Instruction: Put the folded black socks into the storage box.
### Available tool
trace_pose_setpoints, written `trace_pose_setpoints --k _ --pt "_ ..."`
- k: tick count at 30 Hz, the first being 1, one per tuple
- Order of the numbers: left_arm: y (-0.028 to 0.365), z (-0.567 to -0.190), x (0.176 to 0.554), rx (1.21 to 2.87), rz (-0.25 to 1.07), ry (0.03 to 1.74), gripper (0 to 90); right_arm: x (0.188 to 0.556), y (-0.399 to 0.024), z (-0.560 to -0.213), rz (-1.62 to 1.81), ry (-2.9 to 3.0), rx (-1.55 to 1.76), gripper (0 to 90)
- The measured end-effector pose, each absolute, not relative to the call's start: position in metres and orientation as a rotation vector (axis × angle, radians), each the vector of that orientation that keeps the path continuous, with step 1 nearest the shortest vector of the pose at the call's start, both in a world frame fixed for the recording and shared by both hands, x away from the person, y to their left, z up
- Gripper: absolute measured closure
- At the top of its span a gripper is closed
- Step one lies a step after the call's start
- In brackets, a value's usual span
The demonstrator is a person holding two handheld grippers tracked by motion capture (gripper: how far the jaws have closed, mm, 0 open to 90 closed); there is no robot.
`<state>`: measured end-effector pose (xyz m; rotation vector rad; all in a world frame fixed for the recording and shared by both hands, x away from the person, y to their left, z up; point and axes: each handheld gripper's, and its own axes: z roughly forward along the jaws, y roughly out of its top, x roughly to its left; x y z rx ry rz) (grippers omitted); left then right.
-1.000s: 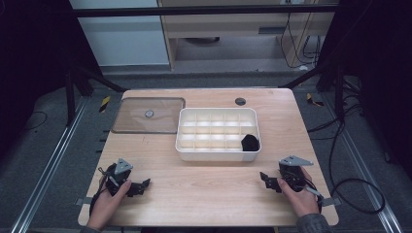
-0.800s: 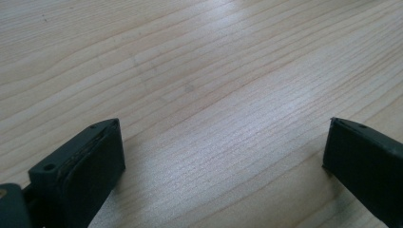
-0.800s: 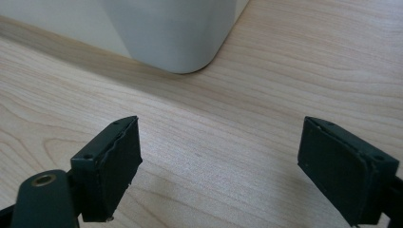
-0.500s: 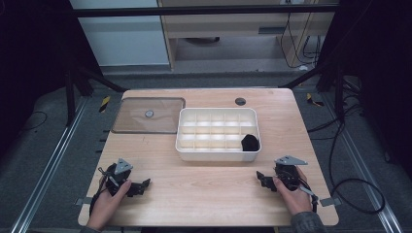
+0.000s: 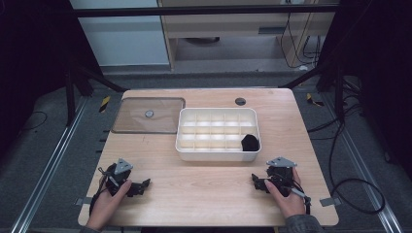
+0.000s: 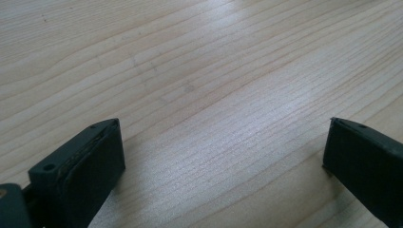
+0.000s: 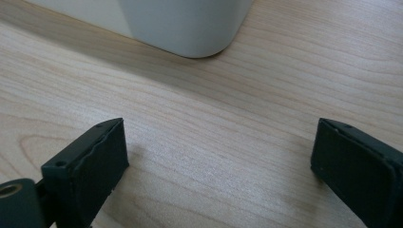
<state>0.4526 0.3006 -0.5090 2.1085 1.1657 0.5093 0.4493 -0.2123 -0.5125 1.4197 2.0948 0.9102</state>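
Both grippers low on the table, jaws apart, box between them

Down at the near edge of the wooden table point(image 5: 214, 194), the left gripper point(image 5: 140, 186) rests on the boards in the person's left hand point(image 5: 108, 204), its jaws pointing toward the middle. Seen from the left gripper view, the left gripper point(image 6: 223, 156) has its jaws set wide, with nothing but bare wood grain between them.

On the other side, the right gripper point(image 5: 256, 181) sits in the right hand point(image 5: 286, 196), just in front of the near right corner of the white box point(image 5: 217, 154). Its jaws have just been opening and now stand wide; in the right gripper view the right gripper point(image 7: 221, 156) has only tabletop between its pads, and the rounded corner of the white box point(image 7: 190, 28) rises close ahead, apart from the jaws.

The box is divided into small compartments. A black lump point(image 5: 249, 142) lies in its near right compartment; what it is I cannot make out from above. A clear lid point(image 5: 145, 116) lies flat just left of the box, close beside it and toward the far side.
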Motion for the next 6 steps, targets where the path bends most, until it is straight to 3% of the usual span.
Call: trace_pose_setpoints --k 6 --pt "0.3008 -0.5086 0.4534 2.117 0.509 1.158 0.0 0.4505 -0.2113 -0.5128 0.9 2.096 1.426 3.1"
